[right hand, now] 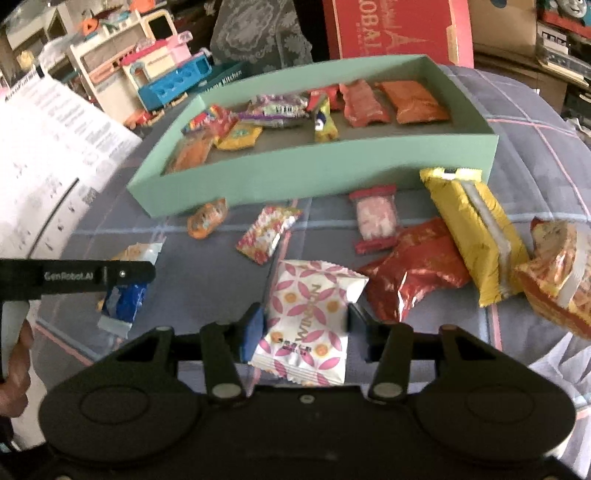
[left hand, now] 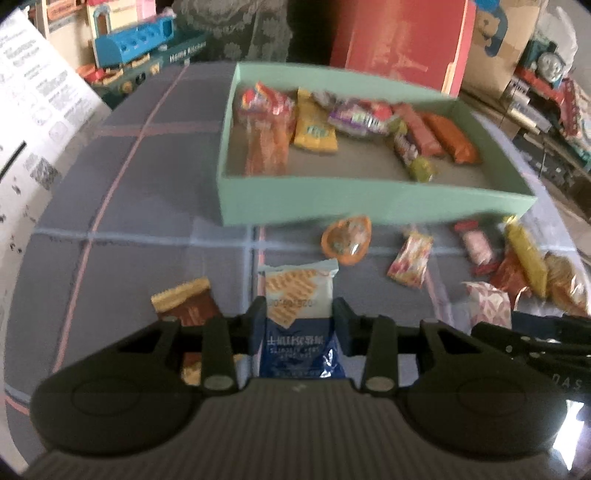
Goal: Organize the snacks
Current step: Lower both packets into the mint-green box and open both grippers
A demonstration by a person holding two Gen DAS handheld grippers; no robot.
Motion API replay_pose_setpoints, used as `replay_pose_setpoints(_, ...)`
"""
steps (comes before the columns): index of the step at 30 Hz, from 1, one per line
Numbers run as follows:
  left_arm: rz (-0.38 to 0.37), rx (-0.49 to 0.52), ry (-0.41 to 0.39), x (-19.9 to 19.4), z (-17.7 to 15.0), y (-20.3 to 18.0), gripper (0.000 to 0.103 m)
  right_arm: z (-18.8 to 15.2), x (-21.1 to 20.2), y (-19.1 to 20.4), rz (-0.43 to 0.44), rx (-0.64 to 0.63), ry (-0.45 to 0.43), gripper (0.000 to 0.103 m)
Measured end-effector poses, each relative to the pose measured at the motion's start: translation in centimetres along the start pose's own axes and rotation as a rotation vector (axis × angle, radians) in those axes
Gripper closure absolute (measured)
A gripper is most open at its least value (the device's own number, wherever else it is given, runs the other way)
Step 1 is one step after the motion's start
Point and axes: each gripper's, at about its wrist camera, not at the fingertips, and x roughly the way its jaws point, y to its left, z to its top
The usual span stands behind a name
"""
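Note:
A mint-green box (left hand: 369, 199) (right hand: 314, 173) on the blue checked cloth holds several snack packets. My left gripper (left hand: 298, 317) is shut on a blue-and-white cracker packet (left hand: 299, 295), also seen in the right wrist view (right hand: 123, 299). My right gripper (right hand: 304, 325) is shut on a white packet with pink petal pattern (right hand: 310, 317), which also shows in the left wrist view (left hand: 487, 302). Loose snacks lie in front of the box: an orange egg-shaped pack (left hand: 347, 240), a red-yellow candy pack (right hand: 267, 232), a pink candy (right hand: 375, 218), a red bag (right hand: 413, 266), a yellow bag (right hand: 476, 229).
A brown-and-gold packet (left hand: 186, 302) lies left of my left gripper. A patterned orange bag (right hand: 554, 266) lies at the right edge. A white printed sheet (right hand: 48, 147) stands at the left. Toys and a red box (right hand: 395, 29) crowd behind the table.

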Motion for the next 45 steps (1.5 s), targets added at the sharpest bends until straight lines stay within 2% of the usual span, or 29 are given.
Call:
replay_pose_setpoints(5,-0.017,0.007,-0.069,-1.6,2.9,-0.2,0.066,3.0,-1.6,0.2,0.043,0.017,-0.059,0.054)
replay_pose_setpoints(10,-0.022,0.0,-0.127,-1.6,7.3,-0.6,0.066,8.1,-1.7,0.4,0.069,0.023,-0.127,0.054)
replay_pose_setpoints(13,-0.021,-0.004,-0.14,-0.6,10.1,-1.2,0.066,11.1,-0.5,0.6,0.079,0.021,-0.137,0.054)
replay_pose_setpoints(17,-0.036,-0.039,-0.119,1.7,13.0,-1.5,0.066,14.3,2.4,0.7,0.068,0.004,-0.112,0.054)
replay_pose_setpoints(27,-0.013,-0.022,-0.065,6.5,14.1,-1.5,0.065,15.3,7.5,0.7,0.058,-0.028,-0.033,0.053)
replay_pose_setpoints(31,0.004,-0.012,-0.051,7.4,14.2,-1.5,0.062,15.4,7.7,0.9,0.069,-0.026,-0.022,0.05)
replay_pose_setpoints(32,0.015,-0.009,-0.052,7.4,14.1,-1.5,0.052,15.5,7.8,0.8,0.073,-0.019,-0.02,0.038)
replay_pose_setpoints(33,0.03,-0.009,-0.055,7.4,14.1,-1.5,0.031,15.6,7.7,0.6,0.077,-0.007,-0.02,0.032)
replay_pose_setpoints(34,0.05,-0.012,-0.067,7.2,14.1,-1.5,0.021,15.6,7.4,0.5,0.077,0.008,-0.033,0.021)
replay_pose_setpoints(35,0.076,-0.014,-0.086,7.0,14.0,-1.5,0.008,15.7,7.2,0.3,0.077,0.014,-0.047,0.018)
replay_pose_setpoints(37,0.112,-0.006,-0.113,6.6,13.9,-1.6,0.006,15.7,6.6,0.3,0.071,0.016,-0.066,0.017)
replay_pose_setpoints(41,0.108,-0.004,-0.114,5.8,13.5,-1.7,0.003,15.1,5.4,-0.1,0.056,0.025,-0.095,0.001)
replay_pose_setpoints(45,0.109,-0.01,-0.113,4.9,12.8,-1.9,0.001,14.4,4.1,-0.6,0.047,0.045,-0.112,0.0)
